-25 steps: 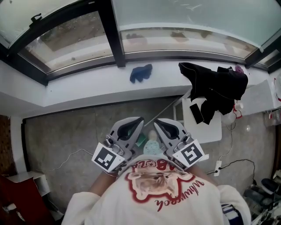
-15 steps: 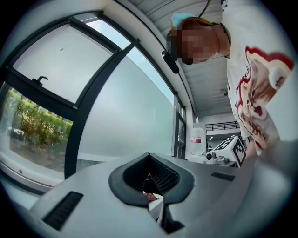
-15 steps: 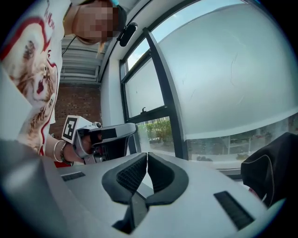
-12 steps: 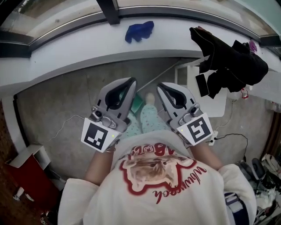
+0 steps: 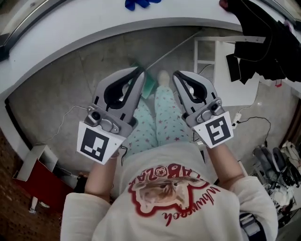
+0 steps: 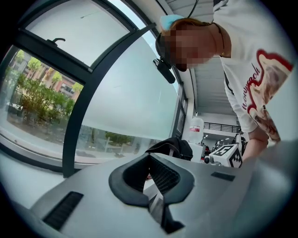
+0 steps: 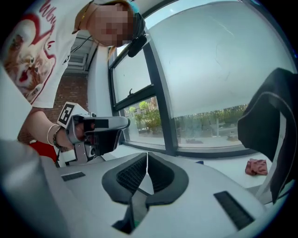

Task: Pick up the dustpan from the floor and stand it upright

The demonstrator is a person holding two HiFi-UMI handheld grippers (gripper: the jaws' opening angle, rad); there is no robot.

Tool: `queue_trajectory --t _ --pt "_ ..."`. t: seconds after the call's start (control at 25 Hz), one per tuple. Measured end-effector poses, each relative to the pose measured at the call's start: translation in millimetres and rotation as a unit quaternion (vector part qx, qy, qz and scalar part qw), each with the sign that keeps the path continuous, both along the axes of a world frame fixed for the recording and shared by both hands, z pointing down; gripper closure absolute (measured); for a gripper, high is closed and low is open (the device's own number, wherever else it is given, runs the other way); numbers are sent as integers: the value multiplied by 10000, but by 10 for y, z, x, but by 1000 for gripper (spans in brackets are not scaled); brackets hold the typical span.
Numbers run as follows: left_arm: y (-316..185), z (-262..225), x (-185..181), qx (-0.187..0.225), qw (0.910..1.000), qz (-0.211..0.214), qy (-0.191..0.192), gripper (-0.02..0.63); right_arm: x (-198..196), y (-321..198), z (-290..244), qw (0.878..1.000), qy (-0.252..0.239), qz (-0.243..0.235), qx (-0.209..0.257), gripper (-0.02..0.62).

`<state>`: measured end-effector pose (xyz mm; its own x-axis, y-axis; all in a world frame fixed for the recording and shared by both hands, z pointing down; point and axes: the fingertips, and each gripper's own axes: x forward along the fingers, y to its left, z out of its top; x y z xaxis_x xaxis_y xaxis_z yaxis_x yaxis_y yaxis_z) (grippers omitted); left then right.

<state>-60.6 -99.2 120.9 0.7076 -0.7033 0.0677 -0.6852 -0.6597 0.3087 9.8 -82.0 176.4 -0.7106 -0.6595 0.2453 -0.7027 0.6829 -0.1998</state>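
The green dustpan [image 5: 148, 85] lies on the grey floor just ahead of my foot, mostly hidden behind my left gripper; its long thin handle [image 5: 175, 48] runs up-right toward the wall. My left gripper [image 5: 139, 73] hangs above its left side, jaws shut and empty. My right gripper [image 5: 177, 75] is level with it on the right, also shut and holding nothing. Neither touches the dustpan. In the left gripper view the left gripper [image 6: 149, 156] has its tips together against the window. In the right gripper view the right gripper [image 7: 147, 156] is likewise closed and empty.
My legs in patterned trousers [image 5: 164, 117] stand between the grippers. A white sill with a blue cloth [image 5: 141, 4] runs along the top. A white shelf unit [image 5: 235, 87] with black garments [image 5: 265, 42] stands right, a cable and power strip [image 5: 236, 117] below. A red box [image 5: 42, 181] sits lower left.
Both grippers have dropped toward the floor, still side by side and shut. The head view has tilted down, so the window has left the frame and the floor fills more of it.
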Motion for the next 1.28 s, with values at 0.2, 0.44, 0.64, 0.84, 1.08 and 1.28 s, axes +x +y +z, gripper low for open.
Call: queue_trajectory --t 0.2,0.44,0.64,0.84,1.08,1.28 --pt "-240 402 -19 64 9997 -243 32 603 148 -97 717 9994 148 169 -273 568" --pt "-342 1009 31 -78 9997 -186 -109 603 258 -287 1437 9983 348 278 -377 568" --pt "-365 1563 114 -195 9994 -187 -193 603 328 -436 2005 9974 552 268 -373 568" --pt "-390 2009 191 -329 9992 -118 -197 603 375 -646 2433 9973 524 390 -333 568" --pt "-418 2394 274 -377 9991 -32 -199 603 316 -670 3003 9971 626 148 -397 568" --pt "-396 2643 270 -436 9988 9 -228 603 419 -609 3706 9910 886 330 -945 568"
